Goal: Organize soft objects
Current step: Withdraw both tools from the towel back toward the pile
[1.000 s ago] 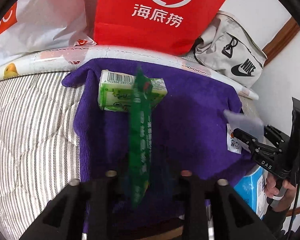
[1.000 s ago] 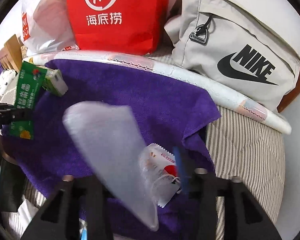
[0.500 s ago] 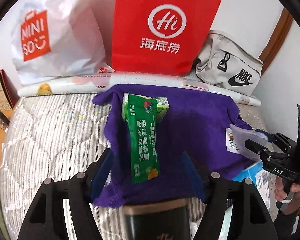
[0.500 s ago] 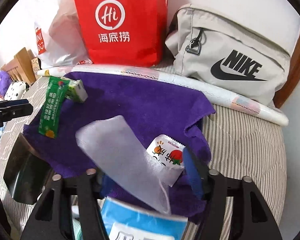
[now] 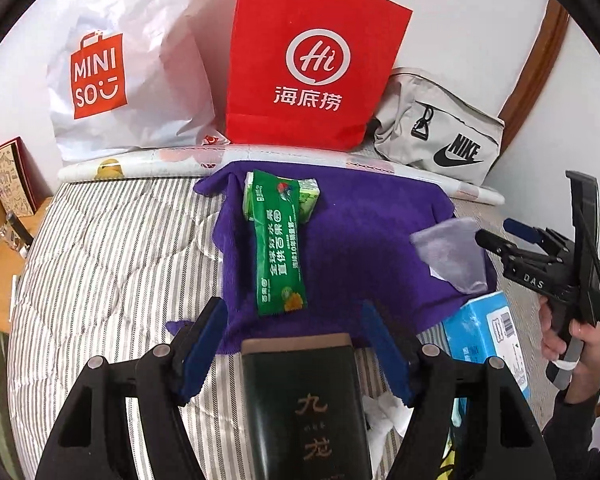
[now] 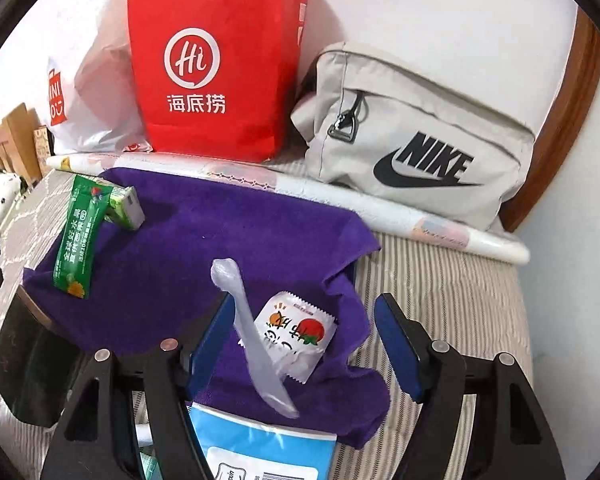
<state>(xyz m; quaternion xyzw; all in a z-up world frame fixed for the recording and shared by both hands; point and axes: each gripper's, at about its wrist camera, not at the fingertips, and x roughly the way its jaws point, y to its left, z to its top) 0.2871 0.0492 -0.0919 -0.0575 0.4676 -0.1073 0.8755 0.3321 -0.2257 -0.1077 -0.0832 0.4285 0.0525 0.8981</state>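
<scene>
On the bed [image 5: 100, 264], the purple towel [image 5: 360, 240] carried the sorted soft things. The green sachet [image 5: 280, 248] lay near its far left corner, its top end propped on a small green carton [image 5: 310, 196]. The translucent pouch [image 6: 256, 344] and the white snack packet [image 6: 296, 332] sat at the towel's near right corner.

The left gripper [image 5: 296, 344] had just been opening and stood with jaws apart, nothing between them. The right gripper [image 6: 304, 340] had likewise just been opening; the pouch leaned against its left jaw, unpinched, possibly mid-drop.

Placing looked largely done. The blue tissue pack [image 6: 260, 456] and a dark box [image 5: 308, 408] remained off the towel at its near edge, both partly cut off. Whether the pouch had settled was unclear.
</scene>
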